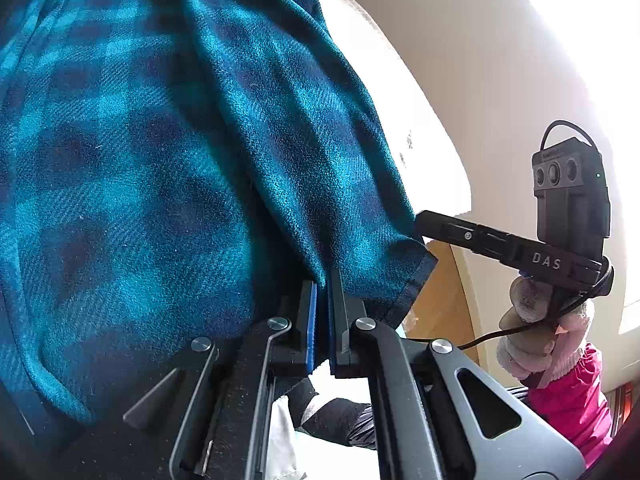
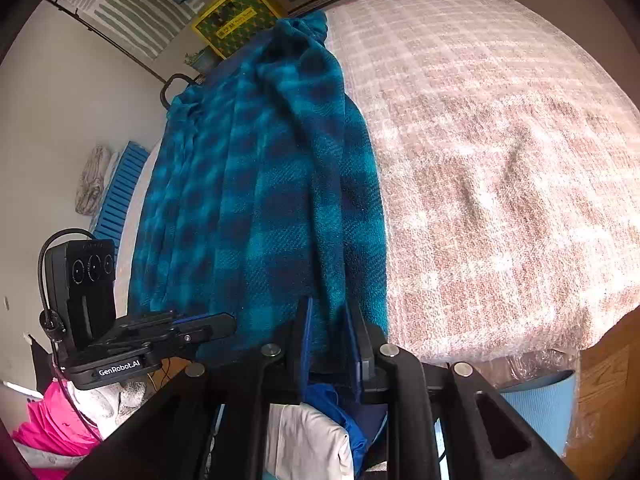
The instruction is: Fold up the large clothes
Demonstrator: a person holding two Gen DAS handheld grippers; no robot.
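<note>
Fold step underway: I had left gripper [image 1: 323,300] jaws pinching the teal plaid garment [image 2: 256,184]; right gripper [image 2: 330,320] jaws partly spread around its edge. Next needed a firm right pinch.

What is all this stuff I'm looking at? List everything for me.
plaid fleece garment: one, teal and dark blue, stretched along the bed's left side
bed cover: one, pinkish-beige checked, over the bed
framed picture: one, yellow frame, by the far wall
slatted panel: one, blue, leaning at the left wall
clothes pile: several, white and blue, below the jaws
left gripper: one, black, jaws shut on the garment's edge
right gripper: one, black, fleece between its jaws
gloved hand: one, pale pink glove, magenta sleeve, holding the right gripper
</note>
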